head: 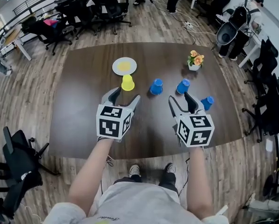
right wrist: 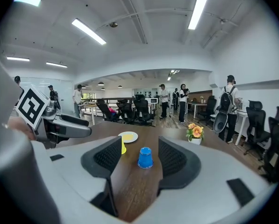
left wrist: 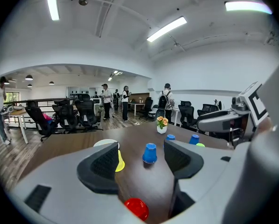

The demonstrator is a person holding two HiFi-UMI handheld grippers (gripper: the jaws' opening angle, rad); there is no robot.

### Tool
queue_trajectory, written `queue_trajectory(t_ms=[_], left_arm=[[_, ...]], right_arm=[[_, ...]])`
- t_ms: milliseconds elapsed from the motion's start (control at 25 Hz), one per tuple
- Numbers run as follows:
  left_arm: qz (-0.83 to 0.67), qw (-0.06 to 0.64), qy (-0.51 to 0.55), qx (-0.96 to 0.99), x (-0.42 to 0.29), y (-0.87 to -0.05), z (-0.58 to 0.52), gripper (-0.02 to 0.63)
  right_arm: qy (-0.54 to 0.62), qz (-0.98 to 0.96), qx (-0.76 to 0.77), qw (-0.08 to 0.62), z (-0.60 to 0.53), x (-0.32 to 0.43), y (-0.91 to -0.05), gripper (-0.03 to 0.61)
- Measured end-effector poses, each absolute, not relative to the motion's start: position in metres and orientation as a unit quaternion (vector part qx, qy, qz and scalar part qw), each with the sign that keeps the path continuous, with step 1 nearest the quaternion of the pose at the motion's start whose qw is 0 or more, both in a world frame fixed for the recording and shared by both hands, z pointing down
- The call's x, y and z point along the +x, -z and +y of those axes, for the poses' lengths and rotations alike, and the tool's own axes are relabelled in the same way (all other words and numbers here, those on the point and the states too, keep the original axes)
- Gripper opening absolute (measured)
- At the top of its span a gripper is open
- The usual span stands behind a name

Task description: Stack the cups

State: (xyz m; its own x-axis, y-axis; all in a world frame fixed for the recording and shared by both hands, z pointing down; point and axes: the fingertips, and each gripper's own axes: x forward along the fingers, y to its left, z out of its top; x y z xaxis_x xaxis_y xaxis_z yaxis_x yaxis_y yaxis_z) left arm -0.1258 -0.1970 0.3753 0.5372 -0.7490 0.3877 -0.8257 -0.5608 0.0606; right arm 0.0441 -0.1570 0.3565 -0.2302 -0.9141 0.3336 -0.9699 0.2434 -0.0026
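Upside-down cups stand on the dark table (head: 83, 125): a yellow cup (head: 127, 82) and three blue ones (head: 156, 87), (head: 183, 86), (head: 207, 102). My left gripper (head: 125, 98) hovers open and empty just short of the yellow cup. My right gripper (head: 181, 100) is open and empty near the blue cups. In the left gripper view, a red cup (left wrist: 137, 208) sits low between the jaws, with a blue cup (left wrist: 150, 153) farther ahead and the yellow cup (left wrist: 120, 162) half hidden by a jaw. In the right gripper view, a blue cup (right wrist: 145, 157) stands ahead between the jaws.
A white plate (head: 124, 66) lies behind the yellow cup. A small flower pot (head: 194, 61) stands at the back right of the table. A green rim (left wrist: 201, 145) peeks out near the right gripper. Office chairs (head: 97, 8) and people stand around.
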Motion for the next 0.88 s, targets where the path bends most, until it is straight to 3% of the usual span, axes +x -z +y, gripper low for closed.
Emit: queue_trajectory(t_ms=[880], left_arm=[[-0.553,0.143,-0.161,0.805,-0.119,-0.406,-0.194,0.308]], right_arm=[[-0.113,-0.859,0.479,0.144,-0.194,0.059,-0.389,0.23]])
